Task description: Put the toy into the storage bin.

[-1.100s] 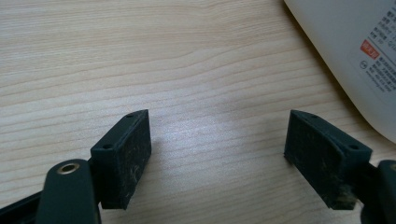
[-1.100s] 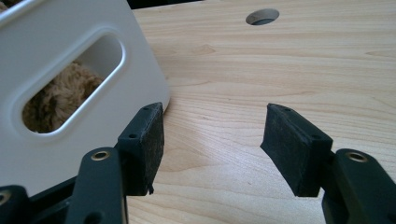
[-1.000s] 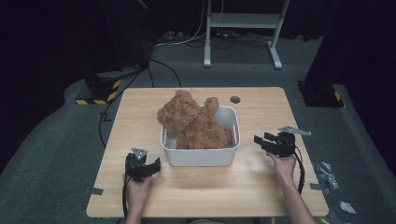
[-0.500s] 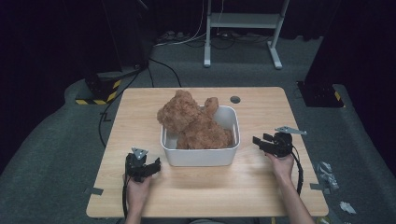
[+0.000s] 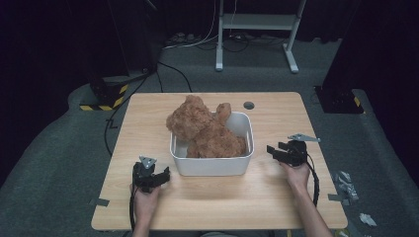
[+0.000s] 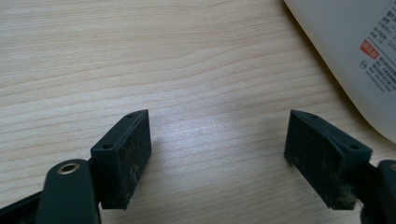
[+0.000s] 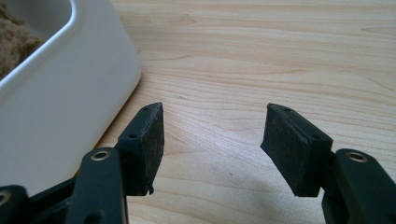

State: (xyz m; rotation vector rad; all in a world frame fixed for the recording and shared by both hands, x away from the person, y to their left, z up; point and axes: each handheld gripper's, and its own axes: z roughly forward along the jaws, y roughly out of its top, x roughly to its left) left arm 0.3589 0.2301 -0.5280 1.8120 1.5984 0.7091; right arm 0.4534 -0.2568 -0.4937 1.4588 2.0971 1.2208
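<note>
A brown plush teddy bear lies in a white plastic bin at the middle of the wooden table; its head hangs over the bin's left rim. My left gripper rests low on the table just left of the bin's front corner, open and empty, with the bin's wall at its right. To the right of the bin my right gripper is held open with nothing between its jaws; the bin's corner and a bit of brown fur lie to its left.
A round cable hole sits in the table behind the bin. Past the table are a metal stand, cables on the grey floor and a yellow-black striped base. Crumpled scraps lie on the floor at the right.
The right gripper has edged slightly left toward the bin. The left gripper and the bear stay put.
</note>
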